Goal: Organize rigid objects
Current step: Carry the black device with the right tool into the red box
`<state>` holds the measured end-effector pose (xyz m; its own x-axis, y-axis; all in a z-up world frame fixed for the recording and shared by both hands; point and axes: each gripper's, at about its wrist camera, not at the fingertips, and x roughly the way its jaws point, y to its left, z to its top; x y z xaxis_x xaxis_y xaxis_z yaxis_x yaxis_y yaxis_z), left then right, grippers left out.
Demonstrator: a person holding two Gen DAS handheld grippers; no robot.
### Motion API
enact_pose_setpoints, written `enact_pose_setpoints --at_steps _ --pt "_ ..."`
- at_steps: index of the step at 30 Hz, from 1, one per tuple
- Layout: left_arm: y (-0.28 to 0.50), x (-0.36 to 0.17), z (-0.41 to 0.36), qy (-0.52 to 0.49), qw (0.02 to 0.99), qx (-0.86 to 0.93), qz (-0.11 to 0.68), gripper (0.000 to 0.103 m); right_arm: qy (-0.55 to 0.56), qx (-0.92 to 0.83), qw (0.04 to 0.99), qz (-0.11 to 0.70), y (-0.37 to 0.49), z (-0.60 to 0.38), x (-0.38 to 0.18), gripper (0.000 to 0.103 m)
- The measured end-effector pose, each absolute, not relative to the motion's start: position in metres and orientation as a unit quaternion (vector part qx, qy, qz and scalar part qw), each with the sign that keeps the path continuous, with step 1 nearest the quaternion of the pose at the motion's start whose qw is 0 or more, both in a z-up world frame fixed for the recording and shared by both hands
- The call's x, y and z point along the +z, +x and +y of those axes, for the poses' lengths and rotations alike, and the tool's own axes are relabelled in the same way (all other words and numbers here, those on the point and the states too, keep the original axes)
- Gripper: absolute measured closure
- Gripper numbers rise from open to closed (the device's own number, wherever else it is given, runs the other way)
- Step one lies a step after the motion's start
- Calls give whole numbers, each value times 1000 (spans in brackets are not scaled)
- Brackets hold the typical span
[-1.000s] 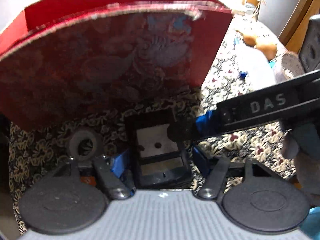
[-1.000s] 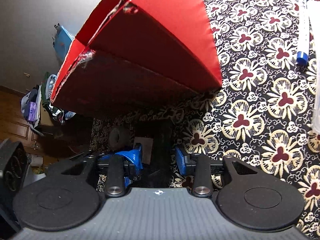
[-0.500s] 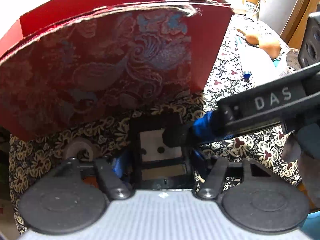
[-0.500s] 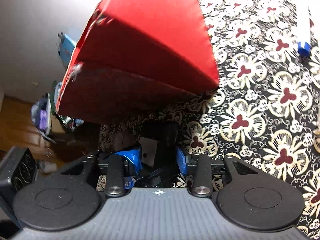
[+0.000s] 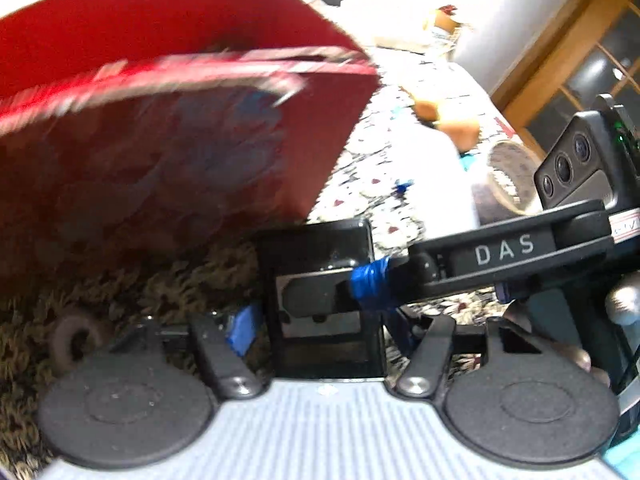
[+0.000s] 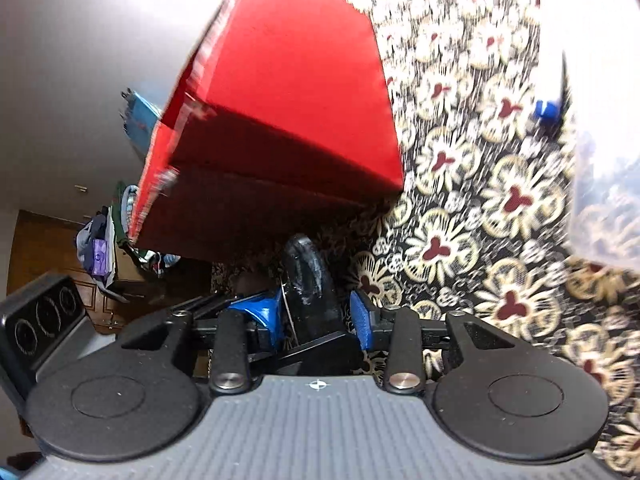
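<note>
A black rectangular case (image 5: 324,304) with a pale inset sits between the blue pads of my left gripper (image 5: 320,324), which is shut on its two sides. My right gripper (image 6: 318,312) reaches in from the right in the left wrist view (image 5: 372,288) and is shut across the same black case (image 6: 310,280). Both hold it just above the flowered cloth (image 6: 472,216), close in front of an open red cardboard box (image 5: 172,128) that also shows in the right wrist view (image 6: 288,92).
A small dark ring (image 5: 74,342) lies on the cloth left of the case. A blue-capped pen (image 6: 546,108), a white plastic bag (image 6: 604,120), a tape roll (image 5: 508,180) and orange items (image 5: 460,132) lie to the right. A wooden door (image 5: 568,60) stands beyond.
Both grippers have lifted and tilted the black case together; the red box now looks lower and closer, and the views are motion-blurred.
</note>
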<state>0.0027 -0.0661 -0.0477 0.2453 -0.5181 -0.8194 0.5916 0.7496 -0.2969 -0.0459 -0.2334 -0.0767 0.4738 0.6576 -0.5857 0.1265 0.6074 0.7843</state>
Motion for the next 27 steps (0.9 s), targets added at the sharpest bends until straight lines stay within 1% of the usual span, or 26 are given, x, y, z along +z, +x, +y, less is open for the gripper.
enact_pose_setpoints --at_steps 3,9,13,16,21,24,27 --pt "3 -34 -76 38 780 -387 490 40 408 164 771 461 -58 -245 -56 85" --pt "-4 6 -96 66 780 -445 435 40 390 148 817 398 -73 -262 -7 85" --pt "4 43 -97 72 791 -469 386 40 368 157 847 349 -56 -256 32 86" --pt "19 68 -93 66 803 -472 357 40 336 160 866 335 -28 -240 53 86" --pt "58 93 -72 66 822 -452 340 40 307 174 871 341 28 -216 65 86" --pt "88 98 -61 63 824 -440 352 40 297 184 863 365 62 -203 61 86" --pt "117 91 -48 55 822 -426 373 40 301 185 846 399 94 -192 49 86"
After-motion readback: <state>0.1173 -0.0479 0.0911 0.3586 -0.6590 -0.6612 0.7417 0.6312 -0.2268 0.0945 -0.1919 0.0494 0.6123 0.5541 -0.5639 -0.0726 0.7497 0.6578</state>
